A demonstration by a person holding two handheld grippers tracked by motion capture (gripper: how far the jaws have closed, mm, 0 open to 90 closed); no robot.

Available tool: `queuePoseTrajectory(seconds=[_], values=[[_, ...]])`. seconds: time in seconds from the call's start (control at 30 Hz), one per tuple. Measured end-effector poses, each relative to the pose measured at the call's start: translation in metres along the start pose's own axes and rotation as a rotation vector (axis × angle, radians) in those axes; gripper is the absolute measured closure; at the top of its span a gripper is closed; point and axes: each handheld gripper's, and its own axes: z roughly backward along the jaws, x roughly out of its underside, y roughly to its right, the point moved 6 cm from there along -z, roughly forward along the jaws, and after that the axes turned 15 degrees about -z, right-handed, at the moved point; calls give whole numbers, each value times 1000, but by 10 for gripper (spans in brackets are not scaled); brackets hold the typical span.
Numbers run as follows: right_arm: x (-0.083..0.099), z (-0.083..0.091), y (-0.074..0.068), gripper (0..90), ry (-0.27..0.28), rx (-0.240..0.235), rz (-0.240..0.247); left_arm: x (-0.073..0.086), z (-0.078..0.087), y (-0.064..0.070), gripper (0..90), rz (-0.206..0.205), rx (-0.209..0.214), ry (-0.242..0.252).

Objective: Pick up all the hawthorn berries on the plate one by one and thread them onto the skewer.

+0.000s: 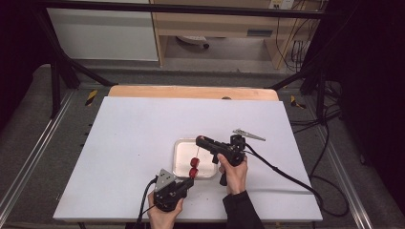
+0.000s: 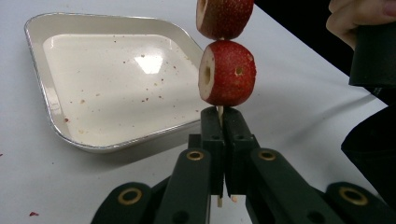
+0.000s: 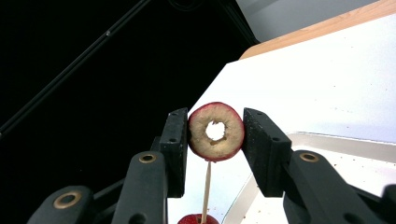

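While my left gripper [image 2: 223, 122] clamps the bare lower end of the skewer [image 3: 206, 186] to keep it upright, my right gripper [image 3: 215, 133] grips the top fruit piece [image 3: 216, 132] by its sides, cored hole facing the right gripper view's camera. A second fruit piece [image 2: 229, 72] sits just above the left jaws; in the left gripper view the top one hangs right above it. Judgement: fixing the stick lets the right hand slide the piece along it. In the high view all this hovers over the near right part of the foil tray [image 1: 179, 145], presumably to catch crumbs. The white table [image 1: 129, 143] lies open to the left; the tray rim is close below, the near table edge just behind my hands.
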Motion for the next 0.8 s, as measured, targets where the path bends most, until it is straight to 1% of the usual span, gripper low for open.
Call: queuePoseTrajectory(seconds=[0.2, 0.27, 0.37, 0.43, 0.5, 0.67, 0.73, 0.8], values=[[-1, 0, 1, 622, 6, 6, 22, 0, 0, 1, 883, -8, 2, -1], [0, 0, 1, 622, 6, 7, 29, 0, 0, 1, 883, -2, 4, 2], [0, 0, 1, 623, 6, 6, 31, 0, 0, 1, 883, -7, 2, 1], [1, 0, 1, 622, 5, 8, 33, 0, -1, 1, 883, -1, 5, -1], [1, 0, 1, 622, 5, 9, 33, 0, -1, 1, 883, -9, 2, 1], [0, -1, 2, 622, 6, 15, 34, 0, 0, 2, 883, -12, 3, 4], [0, -1, 2, 622, 4, 16, 31, 0, 0, 2, 883, -10, 6, 3], [1, -1, 3, 623, 3, 17, 38, 0, -1, 2, 883, -6, 7, 0]])
